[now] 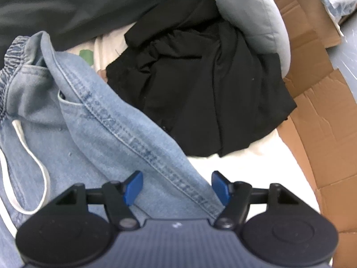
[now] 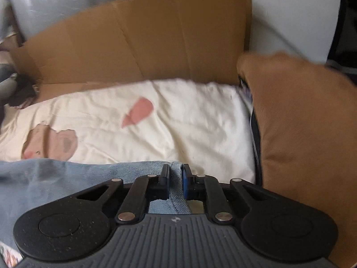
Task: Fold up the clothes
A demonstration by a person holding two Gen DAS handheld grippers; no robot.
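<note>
Light-blue jeans (image 1: 89,122) with an elastic waistband and a white drawstring (image 1: 33,163) lie across the left wrist view. My left gripper (image 1: 177,186) hovers over them, open, with the stitched side seam running between its blue pads (image 1: 133,186), which do not press on it. In the right wrist view my right gripper (image 2: 176,176) is shut on a folded edge of the jeans (image 2: 55,178), a strip of denim pinched between its pads. A crumpled black garment (image 1: 200,89) lies just beyond the jeans.
A cream sheet (image 2: 178,122) with pink and brown prints covers the surface. Flattened cardboard (image 2: 145,40) stands behind it and runs along the right (image 1: 323,122). A brown cushion (image 2: 308,134) sits at the right. A pale grey-blue cushion (image 1: 250,17) and dark fabric (image 1: 67,4) lie farther back.
</note>
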